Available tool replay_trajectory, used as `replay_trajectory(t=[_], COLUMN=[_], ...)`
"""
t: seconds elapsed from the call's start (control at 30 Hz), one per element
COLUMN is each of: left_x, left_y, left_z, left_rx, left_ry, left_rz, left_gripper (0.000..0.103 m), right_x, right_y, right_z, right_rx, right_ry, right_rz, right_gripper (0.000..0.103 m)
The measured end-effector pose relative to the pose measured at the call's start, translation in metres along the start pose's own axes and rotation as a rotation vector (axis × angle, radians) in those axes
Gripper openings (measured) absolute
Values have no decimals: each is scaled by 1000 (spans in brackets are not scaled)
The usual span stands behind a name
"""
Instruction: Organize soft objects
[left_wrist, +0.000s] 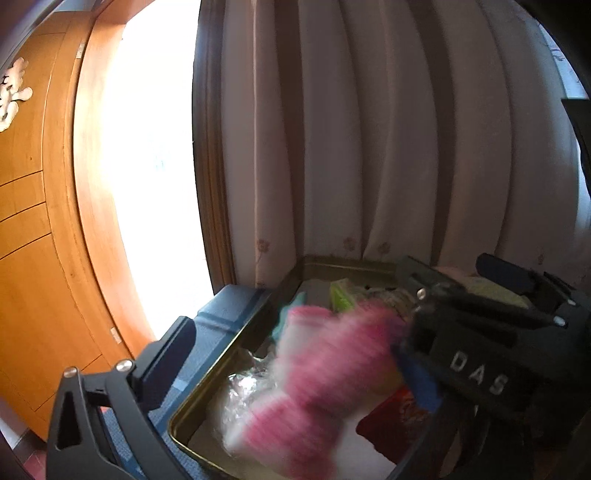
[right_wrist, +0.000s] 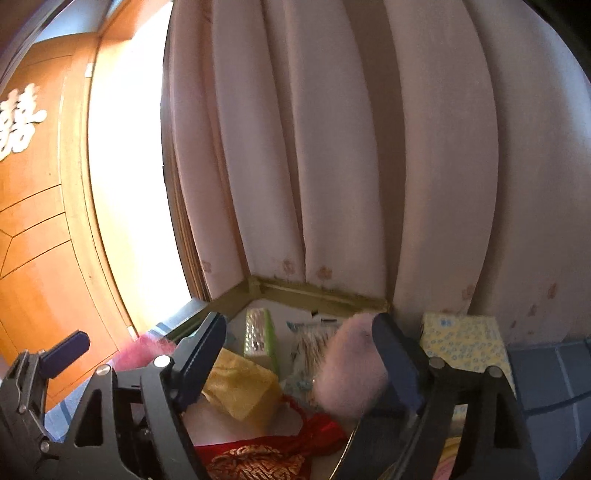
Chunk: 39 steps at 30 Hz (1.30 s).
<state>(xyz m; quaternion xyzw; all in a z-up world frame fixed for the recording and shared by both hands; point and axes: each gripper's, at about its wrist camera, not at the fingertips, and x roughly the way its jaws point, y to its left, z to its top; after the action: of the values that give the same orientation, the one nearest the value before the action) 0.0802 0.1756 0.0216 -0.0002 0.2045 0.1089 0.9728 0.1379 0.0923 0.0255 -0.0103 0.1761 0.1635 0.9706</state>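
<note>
A gold-rimmed tin (left_wrist: 207, 373) on a blue surface holds several soft things. In the left wrist view a bright pink fuzzy piece (left_wrist: 325, 369), smeared by motion, hangs over the tin between the wide-apart fingers of my left gripper (left_wrist: 291, 365), and neither pad presses on it. In the right wrist view a pale pink fluffy piece (right_wrist: 351, 365) rests against the right-hand pad of my right gripper (right_wrist: 299, 350). The other pad stands well clear of it, so the jaws are open. A yellow pouch (right_wrist: 240, 391) and a red brocade pouch (right_wrist: 258, 461) lie below.
A pale pleated curtain (right_wrist: 332, 166) hangs right behind the tin. A wooden door (left_wrist: 33, 258) and a bright opening are on the left. A green packet (right_wrist: 258, 336) lies in the tin. A yellow patterned pack (right_wrist: 461, 339) sits to its right on the blue surface (right_wrist: 546, 373).
</note>
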Motion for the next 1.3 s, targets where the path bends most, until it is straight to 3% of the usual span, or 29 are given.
replay_trajectory(t=[0.2, 0.47, 0.67, 0.83, 1.3], left_x=[-3, -7, -14, -21, -35], left_y=[6, 13, 11, 6, 5], left_z=[1, -1, -4, -6, -7], left_rx=[-32, -59, -48, -22, 13], left_ry=[3, -8, -38, -66, -98], left_rz=[-11, 2, 29, 64, 30], left_gripper=[103, 103, 103, 103, 103], right_x=[-24, -62, -77, -90, -98], right_y=[0, -8, 5, 10, 4], right_z=[-9, -24, -29, -34, -37], right_rx=[38, 157, 73, 68, 99], right_ry=[-68, -149, -197, -237, -281], right_rz=[-6, -141, -229, -256, -279], right_gripper=[84, 89, 90, 90, 91])
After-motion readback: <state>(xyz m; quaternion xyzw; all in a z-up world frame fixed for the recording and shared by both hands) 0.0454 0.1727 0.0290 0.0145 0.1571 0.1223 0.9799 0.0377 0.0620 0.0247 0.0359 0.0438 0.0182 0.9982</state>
